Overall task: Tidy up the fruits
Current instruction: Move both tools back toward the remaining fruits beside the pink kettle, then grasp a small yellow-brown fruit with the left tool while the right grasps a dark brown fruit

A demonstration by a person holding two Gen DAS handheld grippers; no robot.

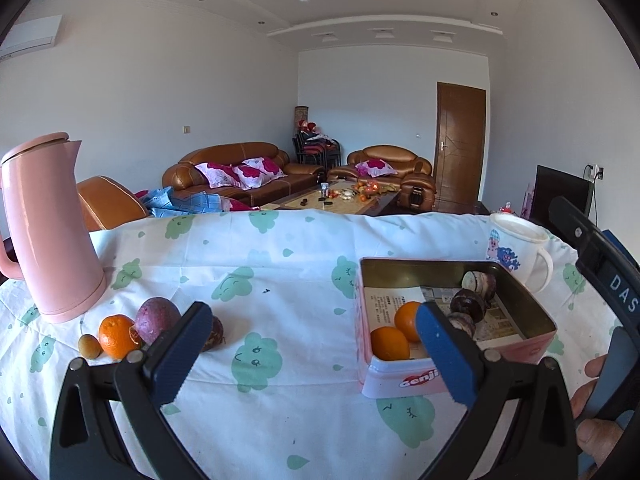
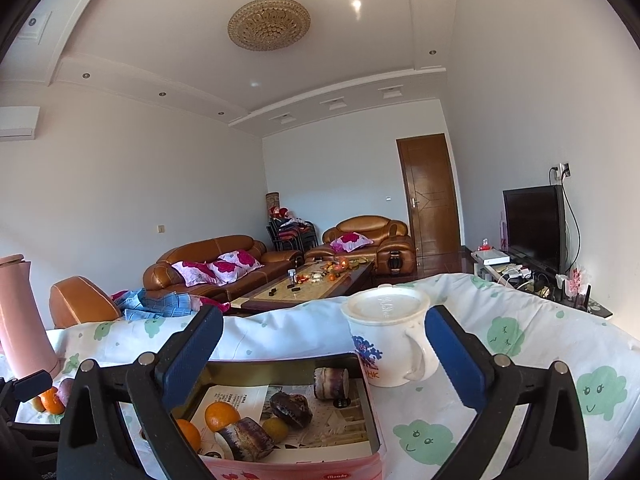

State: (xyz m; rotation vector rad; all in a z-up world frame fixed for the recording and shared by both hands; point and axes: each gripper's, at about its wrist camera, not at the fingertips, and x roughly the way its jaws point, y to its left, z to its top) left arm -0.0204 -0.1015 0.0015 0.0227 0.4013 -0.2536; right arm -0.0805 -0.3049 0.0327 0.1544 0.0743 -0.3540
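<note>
Task partly done. Tin (image 1: 532, 304) held two oranges (image 1: 390, 343), several dark cut pieces. Loose fruit group (image 1: 132, 330) remained beside kettle (image 1: 52, 232); one item behind finger, possibly dark fruit. Left gripper (image 1: 312, 354) and right gripper (image 2: 324, 354): jaws apart, empty.

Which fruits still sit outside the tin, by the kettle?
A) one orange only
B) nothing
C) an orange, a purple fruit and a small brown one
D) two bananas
C: beside the kettle lie an orange, a purple fruit and a small brown one, outside the tin.
</note>
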